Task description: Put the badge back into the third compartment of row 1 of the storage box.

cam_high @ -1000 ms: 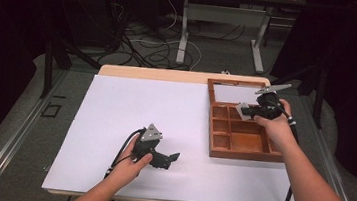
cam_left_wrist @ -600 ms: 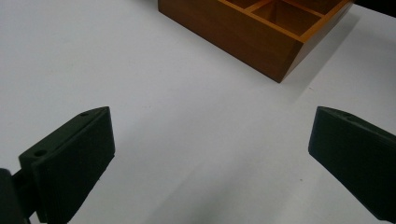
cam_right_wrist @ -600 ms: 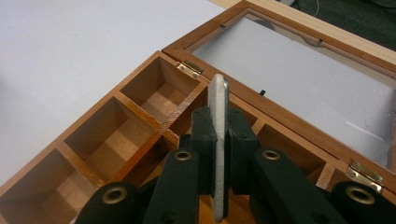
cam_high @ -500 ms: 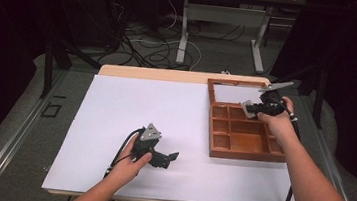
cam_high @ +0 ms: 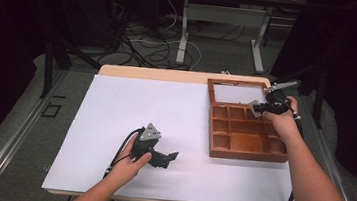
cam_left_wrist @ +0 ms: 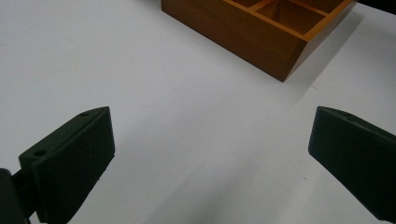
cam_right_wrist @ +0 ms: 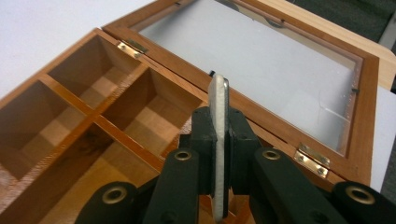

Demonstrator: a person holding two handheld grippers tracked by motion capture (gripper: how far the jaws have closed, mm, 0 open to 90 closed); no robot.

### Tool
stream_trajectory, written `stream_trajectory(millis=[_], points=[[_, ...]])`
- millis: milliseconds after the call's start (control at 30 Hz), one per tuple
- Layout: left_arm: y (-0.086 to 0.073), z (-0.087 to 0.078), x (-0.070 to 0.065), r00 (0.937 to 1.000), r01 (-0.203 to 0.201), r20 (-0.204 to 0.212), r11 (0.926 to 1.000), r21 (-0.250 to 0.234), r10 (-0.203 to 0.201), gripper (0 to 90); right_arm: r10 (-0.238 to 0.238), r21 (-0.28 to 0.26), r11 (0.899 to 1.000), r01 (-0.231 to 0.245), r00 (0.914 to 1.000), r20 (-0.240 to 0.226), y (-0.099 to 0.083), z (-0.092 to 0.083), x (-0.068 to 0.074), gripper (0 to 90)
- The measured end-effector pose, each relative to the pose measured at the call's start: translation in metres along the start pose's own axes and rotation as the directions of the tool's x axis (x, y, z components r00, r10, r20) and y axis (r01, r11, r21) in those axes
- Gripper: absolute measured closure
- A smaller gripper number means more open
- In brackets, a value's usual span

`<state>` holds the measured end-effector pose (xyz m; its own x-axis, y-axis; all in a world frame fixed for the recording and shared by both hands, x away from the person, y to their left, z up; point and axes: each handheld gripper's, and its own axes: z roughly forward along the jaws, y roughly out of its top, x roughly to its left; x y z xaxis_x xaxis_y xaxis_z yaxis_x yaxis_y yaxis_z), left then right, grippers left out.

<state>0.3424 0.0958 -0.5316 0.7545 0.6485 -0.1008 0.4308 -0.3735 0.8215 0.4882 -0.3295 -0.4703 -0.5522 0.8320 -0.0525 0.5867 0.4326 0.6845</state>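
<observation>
Right claw (cam_right_wrist: 219, 154): clamped edge-on around a thin grey plate (cam_right_wrist: 218, 140) above my wooden compartment box (cam_high: 248, 138) (lid (cam_right_wrist: 261, 60) laid back), presumably for slotting in; left claw (cam_left_wrist: 210, 158) gapes empty, parked on the surface (cam_high: 130, 105).

A table (cam_high: 169, 75) carries a white sheet (cam_high: 130, 110). On the sheet's right part sits a wooden compartment box (cam_high: 248, 138), lid open.

Flat pale piece (cam_right_wrist: 218, 140) pinched edge-on in right gripper (cam_right_wrist: 218, 135): faces hidden, lower end cut off; what it is, can't tell. Wooden box (cam_left_wrist: 261, 32): far part cut off in left gripper view.
</observation>
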Motion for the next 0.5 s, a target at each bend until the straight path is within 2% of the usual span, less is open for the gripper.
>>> stream_trajectory(millis=[167,367,500], points=[[0.0003,-0.0008,0.0009,1.0000,-0.004,0.001,1.0000,0.000,0.004,0.9,-0.016,0.021,1.000,0.016,0.9999,0.002,-0.0036,0.0040,-0.0042,84.2],[0.0002,-0.0006,0.0012,1.0000,-0.004,-0.001,1.0000,0.000,0.004,0.9,-0.013,0.038,0.999,0.013,0.9999,0.010,-0.0073,0.0065,-0.0042,84.1],[0.0003,-0.0006,0.0011,1.0000,-0.005,-0.001,1.0000,0.000,0.005,0.9,-0.011,0.049,0.999,0.011,0.9999,-0.001,-0.0087,0.0064,-0.0039,84.0]])
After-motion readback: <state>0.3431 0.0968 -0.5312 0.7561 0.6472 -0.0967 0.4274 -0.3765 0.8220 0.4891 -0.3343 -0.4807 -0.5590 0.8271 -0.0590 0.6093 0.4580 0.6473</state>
